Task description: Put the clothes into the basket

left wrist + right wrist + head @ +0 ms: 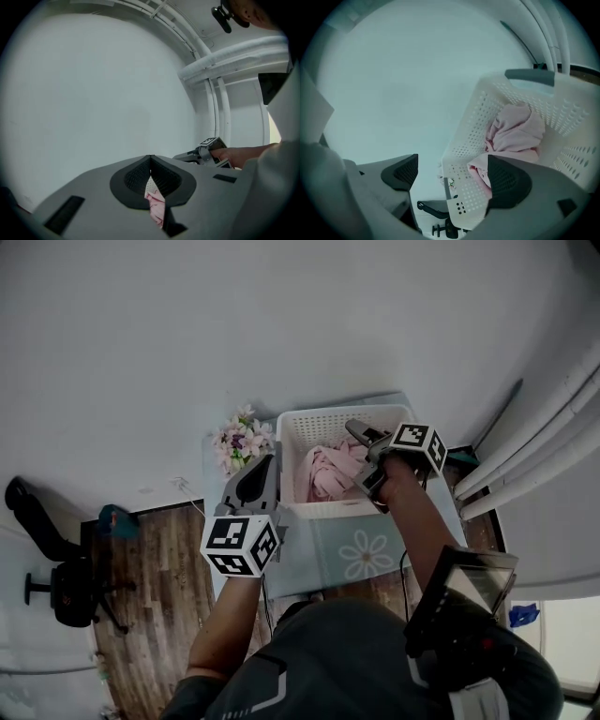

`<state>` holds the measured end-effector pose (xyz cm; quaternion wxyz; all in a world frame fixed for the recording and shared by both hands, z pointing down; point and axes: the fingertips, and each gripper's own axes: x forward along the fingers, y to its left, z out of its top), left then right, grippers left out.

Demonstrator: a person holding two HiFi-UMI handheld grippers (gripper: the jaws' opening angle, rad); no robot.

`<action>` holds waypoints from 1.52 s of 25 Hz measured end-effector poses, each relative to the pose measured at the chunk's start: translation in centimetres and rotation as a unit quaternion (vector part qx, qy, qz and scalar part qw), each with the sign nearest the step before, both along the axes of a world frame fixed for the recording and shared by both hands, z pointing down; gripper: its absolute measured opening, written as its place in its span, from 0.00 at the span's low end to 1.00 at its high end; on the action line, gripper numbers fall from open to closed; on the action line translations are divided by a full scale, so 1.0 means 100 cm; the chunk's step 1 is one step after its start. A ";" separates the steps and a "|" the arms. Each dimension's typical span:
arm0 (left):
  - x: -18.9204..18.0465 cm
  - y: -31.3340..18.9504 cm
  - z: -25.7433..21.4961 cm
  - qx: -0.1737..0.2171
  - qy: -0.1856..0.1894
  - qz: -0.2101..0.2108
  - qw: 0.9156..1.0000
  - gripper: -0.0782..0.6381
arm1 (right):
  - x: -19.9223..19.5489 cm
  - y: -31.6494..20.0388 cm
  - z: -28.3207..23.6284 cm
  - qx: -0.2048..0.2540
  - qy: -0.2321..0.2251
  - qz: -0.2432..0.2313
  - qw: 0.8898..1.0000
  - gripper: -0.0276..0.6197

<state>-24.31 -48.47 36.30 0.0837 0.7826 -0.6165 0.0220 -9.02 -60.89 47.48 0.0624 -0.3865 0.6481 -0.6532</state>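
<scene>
Right tool [360, 457] hangs wide open over the white basket [319, 424], pink clothes [323, 474] piled inside. Left tool [266, 463] sits pinched shut just beside it.

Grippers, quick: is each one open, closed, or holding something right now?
Left gripper: shut, tips together, holding nothing.
Right gripper: open wide, holding nothing; the pink garment lies in the white basket.

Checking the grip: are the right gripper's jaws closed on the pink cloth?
No, the right gripper holds its jaws wide apart, and the pink cloth lies in the basket.
</scene>
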 end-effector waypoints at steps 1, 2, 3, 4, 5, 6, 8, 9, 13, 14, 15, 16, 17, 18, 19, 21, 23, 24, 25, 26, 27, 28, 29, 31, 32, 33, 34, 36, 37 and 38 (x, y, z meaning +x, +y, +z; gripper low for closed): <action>0.005 0.006 -0.003 0.003 -0.001 -0.001 1.000 0.12 | 0.005 0.005 -0.011 0.020 -0.001 -0.005 1.000 0.73; 0.010 0.012 -0.006 0.007 -0.002 -0.001 1.000 0.12 | 0.011 0.011 -0.021 0.038 -0.002 -0.010 0.999 0.73; 0.016 0.018 -0.009 0.011 -0.002 0.000 1.000 0.12 | 0.016 0.016 -0.029 0.054 -0.003 -0.015 0.998 0.73; 0.022 0.025 -0.012 0.016 -0.002 0.003 1.000 0.12 | 0.021 0.022 -0.037 0.068 -0.003 -0.020 0.997 0.73; 0.028 0.032 -0.017 0.023 -0.001 0.006 1.000 0.12 | 0.027 0.028 -0.043 0.082 -0.001 -0.025 0.996 0.73; 0.036 0.041 -0.024 0.032 0.000 0.010 0.999 0.12 | 0.031 0.035 -0.049 0.097 0.001 -0.033 0.995 0.73; 0.051 0.059 -0.037 0.051 -0.006 0.018 0.999 0.12 | 0.039 0.050 -0.063 0.135 0.002 -0.054 0.989 0.73; 0.059 0.067 -0.042 0.058 -0.011 0.020 0.998 0.12 | 0.041 0.058 -0.072 0.156 0.001 -0.065 0.986 0.73; 0.076 0.087 -0.052 0.065 -0.023 0.020 0.997 0.12 | 0.051 0.090 -0.109 0.248 0.000 -0.106 0.963 0.73; 0.080 0.093 -0.052 0.064 -0.022 0.019 0.998 0.12 | 0.055 0.098 -0.117 0.269 0.000 -0.114 0.956 0.73; 0.083 0.099 -0.052 0.064 -0.020 0.019 0.998 0.12 | 0.058 0.107 -0.123 0.290 0.003 -0.123 0.949 0.73; 0.086 0.105 -0.051 0.064 -0.017 0.020 0.998 0.12 | 0.062 0.116 -0.128 0.310 0.009 -0.131 0.942 0.73; 0.089 0.111 -0.050 0.063 -0.013 0.021 0.998 0.12 | 0.065 0.123 -0.133 0.329 0.017 -0.138 0.934 0.73; 0.091 0.115 -0.050 0.061 -0.010 0.022 0.998 0.12 | 0.068 0.130 -0.137 0.348 0.027 -0.145 0.926 0.73; 0.093 0.118 -0.049 0.058 -0.009 0.022 0.998 0.12 | 0.071 0.135 -0.141 0.366 0.039 -0.151 0.917 0.72; 0.095 0.123 -0.048 0.052 -0.015 0.023 0.998 0.12 | 0.075 0.145 -0.147 0.400 0.070 -0.157 0.900 0.63; 0.098 0.130 -0.048 0.047 -0.025 0.028 0.998 0.12 | 0.082 0.153 -0.154 0.428 0.113 -0.147 0.885 0.46; 0.098 0.134 -0.048 0.046 -0.028 0.031 0.998 0.12 | 0.084 0.158 -0.158 0.440 0.133 -0.140 0.877 0.35; 0.097 0.137 -0.049 0.047 -0.032 0.033 0.998 0.12 | 0.085 0.164 -0.162 0.452 0.150 -0.137 0.868 0.29; 0.095 0.141 -0.051 0.048 -0.035 0.035 0.998 0.12 | 0.084 0.170 -0.167 0.465 0.163 -0.138 0.859 0.26; 0.092 0.143 -0.052 0.050 -0.037 0.036 0.997 0.12 | 0.081 0.176 -0.172 0.478 0.173 -0.139 0.850 0.25; 0.087 0.145 -0.054 0.052 -0.036 0.037 0.997 0.12 | 0.079 0.182 -0.177 0.491 0.182 -0.138 0.841 0.24; 0.082 0.146 -0.054 0.053 -0.035 0.038 0.997 0.12 | 0.076 0.187 -0.182 0.501 0.190 -0.137 0.833 0.23; 0.073 0.148 -0.055 0.053 -0.036 0.044 0.997 0.12 | 0.070 0.198 -0.187 0.512 0.202 -0.133 0.824 0.21; 0.069 0.150 -0.055 0.053 -0.038 0.050 0.997 0.12 | 0.067 0.202 -0.189 0.513 0.207 -0.129 0.823 0.19; 0.066 0.152 -0.057 0.054 -0.041 0.057 0.996 0.12 | 0.063 0.207 -0.191 0.513 0.212 -0.125 0.823 0.18; 0.063 0.155 -0.060 0.057 -0.042 0.065 0.995 0.12 | 0.060 0.212 -0.192 0.513 0.217 -0.120 0.822 0.17; 0.058 0.162 -0.066 0.064 -0.037 0.081 0.994 0.12 | 0.051 0.222 -0.195 0.513 0.231 -0.118 0.818 0.15; 0.054 0.166 -0.068 0.068 -0.032 0.087 0.993 0.12 | 0.045 0.228 -0.195 0.514 0.238 -0.118 0.815 0.13; 0.050 0.170 -0.070 0.073 -0.026 0.091 0.993 0.12 | 0.040 0.232 -0.196 0.516 0.246 -0.117 0.812 0.12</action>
